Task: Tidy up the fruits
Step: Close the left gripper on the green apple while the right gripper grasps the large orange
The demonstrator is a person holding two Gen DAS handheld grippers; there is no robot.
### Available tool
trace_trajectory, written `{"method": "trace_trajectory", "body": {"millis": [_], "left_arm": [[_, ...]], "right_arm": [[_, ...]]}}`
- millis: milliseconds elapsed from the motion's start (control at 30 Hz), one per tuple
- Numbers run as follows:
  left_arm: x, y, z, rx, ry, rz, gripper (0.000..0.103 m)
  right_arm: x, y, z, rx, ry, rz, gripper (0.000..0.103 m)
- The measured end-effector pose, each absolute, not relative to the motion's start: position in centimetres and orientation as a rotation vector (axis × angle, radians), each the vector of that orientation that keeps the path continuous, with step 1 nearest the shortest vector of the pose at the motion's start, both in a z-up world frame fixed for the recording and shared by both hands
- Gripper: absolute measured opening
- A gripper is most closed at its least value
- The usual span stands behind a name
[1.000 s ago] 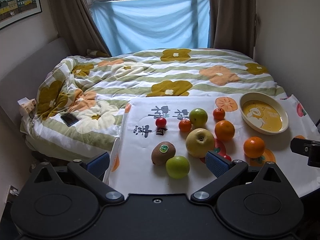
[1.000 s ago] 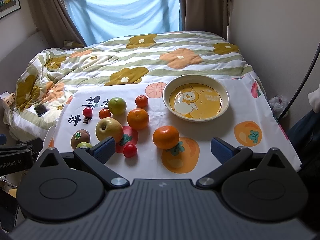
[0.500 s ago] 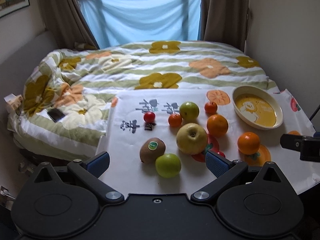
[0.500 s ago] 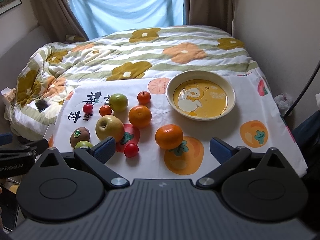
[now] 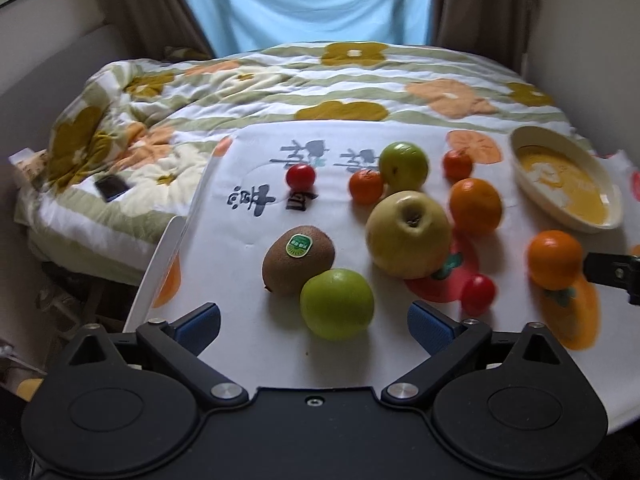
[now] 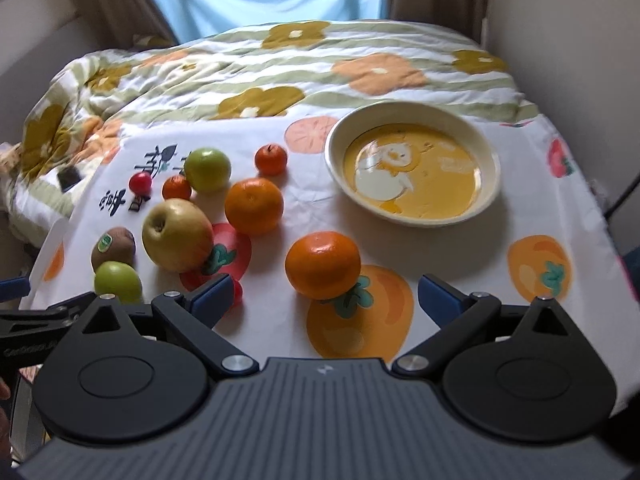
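Fruit lies scattered on a printed tablecloth point(image 5: 240, 280). My left gripper point(image 5: 316, 326) hangs low over the near edge, its jaws wide and closing. A green apple point(image 5: 337, 303) sits just ahead between them, untouched, with a stickered kiwi point(image 5: 298, 260) against it and a big yellow apple point(image 5: 408, 234) to the right. My right gripper point(image 6: 326, 298) stands open behind an orange point(image 6: 323, 264), not touching it. A second orange point(image 6: 254, 205) and small tomatoes and tangerines lie further back. The cream bowl point(image 6: 332, 148) with a duck print holds no fruit.
A bed with a flowered quilt point(image 5: 320, 80) adjoins the table's far side, and a phone point(image 5: 112, 187) lies on it. The table's left edge point(image 5: 160, 264) drops to the floor. A wall and a dark cable point(image 6: 624, 196) stand at the right.
Both grippers have come down and forward toward the table, so the fruit looms larger. The green apple now lies between the left fingertips and the orange just ahead of the right ones.
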State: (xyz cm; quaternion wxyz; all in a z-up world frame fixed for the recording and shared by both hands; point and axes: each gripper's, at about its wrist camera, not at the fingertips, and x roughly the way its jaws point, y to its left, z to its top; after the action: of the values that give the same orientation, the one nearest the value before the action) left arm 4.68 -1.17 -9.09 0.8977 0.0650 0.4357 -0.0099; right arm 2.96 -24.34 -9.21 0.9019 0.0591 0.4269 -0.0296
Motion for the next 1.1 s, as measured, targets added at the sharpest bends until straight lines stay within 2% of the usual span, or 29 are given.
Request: {"method": "trace_trajectory", "body": {"millis": [233, 433, 500, 667, 767, 967, 1100], "left_arm": [[5.8, -2.8, -11.9, 0.119, 0.906, 0.061, 0.094], [6.3, -3.7, -13.3, 0.114, 0.906, 0.104, 0.086], [6.6, -3.6, -13.6, 0.102, 0.908, 0.124, 0.077], [7.1, -3.3, -14.1, 0.076, 0.903, 0.144, 0.068], [7.2, -3.4, -14.2, 0.066, 0.898, 0.129, 0.059], [7.0, -3.5, -14.2, 0.055, 0.893, 0.136, 0.058], [6.6, -3.3, -14.2, 0.056, 0.89, 0.134, 0.058]], "right_arm": [[5.4, -25.8, -12.9, 0.123, 0.897, 0.018, 0.103], [6.6, -26.4, -14.2, 0.123, 0.895, 0.067, 0.103], [6.9, -26.4, -14.5, 0.114, 0.894, 0.081, 0.103], [7.4, -26.5, -15.2, 0.112, 0.904, 0.108, 0.103], [7.5, -26.6, -15.5, 0.105, 0.903, 0.116, 0.103], [7.8, -26.6, -15.8, 0.094, 0.898, 0.121, 0.102], [8.2, -26.1, -16.0, 0.083, 0.902, 0.14, 0.095]]}}
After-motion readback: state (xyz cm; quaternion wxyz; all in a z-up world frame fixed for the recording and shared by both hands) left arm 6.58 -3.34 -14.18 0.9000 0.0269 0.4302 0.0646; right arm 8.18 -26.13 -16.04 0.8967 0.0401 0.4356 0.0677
